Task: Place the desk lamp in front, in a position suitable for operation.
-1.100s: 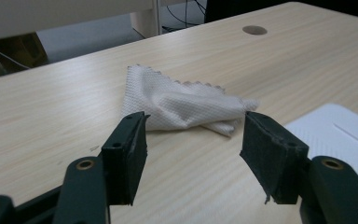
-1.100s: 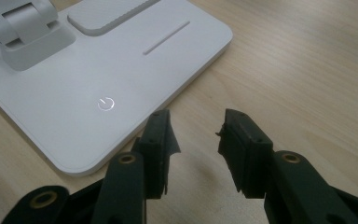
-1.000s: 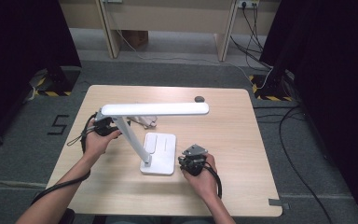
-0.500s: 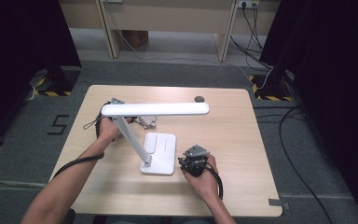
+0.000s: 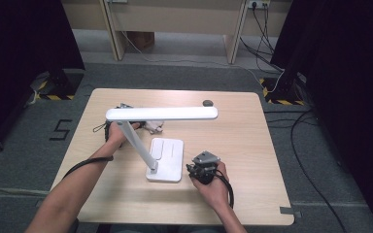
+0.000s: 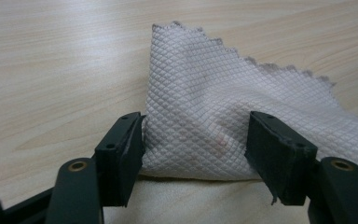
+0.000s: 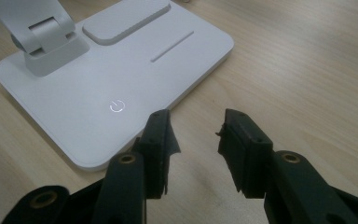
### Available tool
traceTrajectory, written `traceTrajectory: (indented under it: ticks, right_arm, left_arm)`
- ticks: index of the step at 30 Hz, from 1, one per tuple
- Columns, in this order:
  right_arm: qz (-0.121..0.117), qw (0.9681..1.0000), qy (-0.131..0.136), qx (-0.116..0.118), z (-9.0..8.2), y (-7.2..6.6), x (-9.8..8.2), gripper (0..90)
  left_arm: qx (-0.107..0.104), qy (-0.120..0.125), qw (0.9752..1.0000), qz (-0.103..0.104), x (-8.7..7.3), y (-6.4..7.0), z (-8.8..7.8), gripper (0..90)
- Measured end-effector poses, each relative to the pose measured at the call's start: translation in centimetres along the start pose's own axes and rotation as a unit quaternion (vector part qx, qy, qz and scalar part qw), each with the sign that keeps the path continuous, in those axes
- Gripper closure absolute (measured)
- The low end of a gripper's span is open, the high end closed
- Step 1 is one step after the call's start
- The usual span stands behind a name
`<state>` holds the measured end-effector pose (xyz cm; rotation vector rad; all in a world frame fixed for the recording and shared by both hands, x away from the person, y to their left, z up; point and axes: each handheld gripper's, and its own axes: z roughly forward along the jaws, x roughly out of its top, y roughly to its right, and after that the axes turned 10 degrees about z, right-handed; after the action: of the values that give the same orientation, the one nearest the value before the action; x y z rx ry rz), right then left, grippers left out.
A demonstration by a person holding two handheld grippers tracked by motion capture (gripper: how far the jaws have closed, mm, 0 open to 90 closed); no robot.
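Note:
A pale pink quilted cloth (image 6: 223,93) lies rumpled on the wooden table, seen in the high view as a small patch (image 5: 154,127) under the lamp's head. My left gripper (image 6: 196,126) is low over the table, jaws wide apart, with a fold of the cloth between them. The left pad touches the fold's edge; the cloth is not squeezed. In the high view the left gripper (image 5: 138,125) sits partly under the lamp head. My right gripper (image 7: 198,123) is open and empty, hovering by the near corner of the lamp base (image 7: 98,84); in the high view it (image 5: 197,167) is right of the base.
A white desk lamp stands mid-table: flat base (image 5: 165,160), slanted arm (image 5: 138,145), long horizontal head (image 5: 161,113) above the left hand. A lit power symbol (image 7: 116,106) glows on the base. A small dark object (image 5: 207,102) sits near the far edge.
My left hand has moved right and away from the person, down to the cloth under the lamp head. The right hand and the lamp have stayed put.

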<state>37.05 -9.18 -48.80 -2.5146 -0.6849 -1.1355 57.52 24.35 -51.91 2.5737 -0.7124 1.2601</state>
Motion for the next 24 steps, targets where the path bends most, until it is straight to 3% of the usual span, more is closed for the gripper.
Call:
traceTrajectory:
  ticks: [6, 16, 20, 24]
  right_arm:
    - [0.004, 1.0, -0.001, 0.0, 0.0, 0.2, -0.2, 62.3]
    - [0.0, 1.0, -0.007, 0.001, 0.3, 0.2, -0.5, 62.5]
    - [-0.001, 1.0, -0.005, 0.004, 0.3, 0.1, -0.5, 62.4]
    - [-0.003, 1.0, -0.004, 0.004, 0.3, 0.1, -0.4, 62.5]
  left_arm:
    - [-0.009, -0.006, 0.9999, 0.008, 0.3, 0.1, 0.2, 42.8]
    - [-0.031, 0.006, 0.9994, 0.01, 0.2, 0.6, 0.1, 76.4]
    - [-0.035, -0.009, 0.9991, 0.021, 0.4, 0.9, -0.3, 79.8]
    - [-0.043, 0.0, 0.9989, 0.016, 0.2, 1.0, -1.5, 80.2]
